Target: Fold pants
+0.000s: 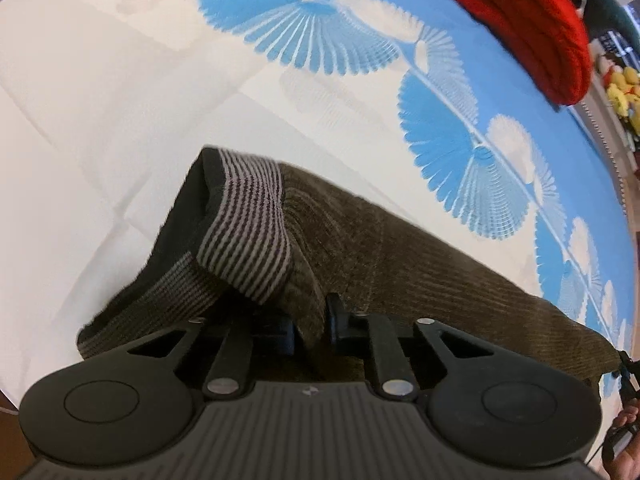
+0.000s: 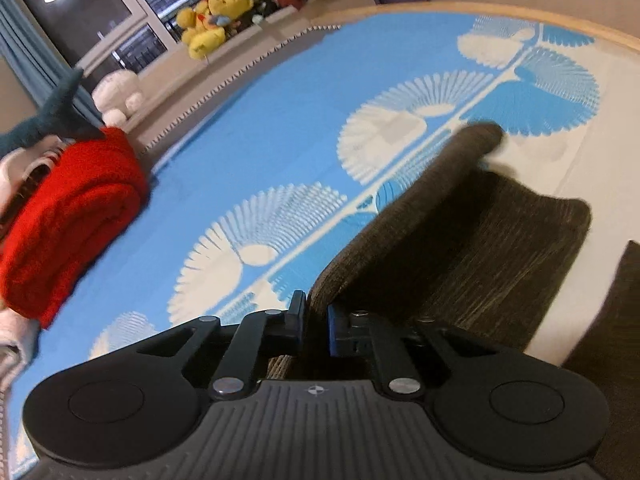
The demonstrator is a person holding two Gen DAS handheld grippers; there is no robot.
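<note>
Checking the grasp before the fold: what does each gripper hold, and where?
Both hold the pants: the left gripper pinches them just below the striped waistband, the right gripper a brown fabric edge.

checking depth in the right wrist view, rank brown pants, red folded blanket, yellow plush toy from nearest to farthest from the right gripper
1. brown pants: pinched in the right gripper, running ahead to the right.
2. red folded blanket: on the left of the bed.
3. yellow plush toy: on the far ledge, upper left.

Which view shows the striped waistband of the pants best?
The left wrist view: the striped waistband lies sharp and close ahead of the left gripper, whose jaws pinch the pants. The right wrist view shows only blurred brown fabric, no stripes.
</note>
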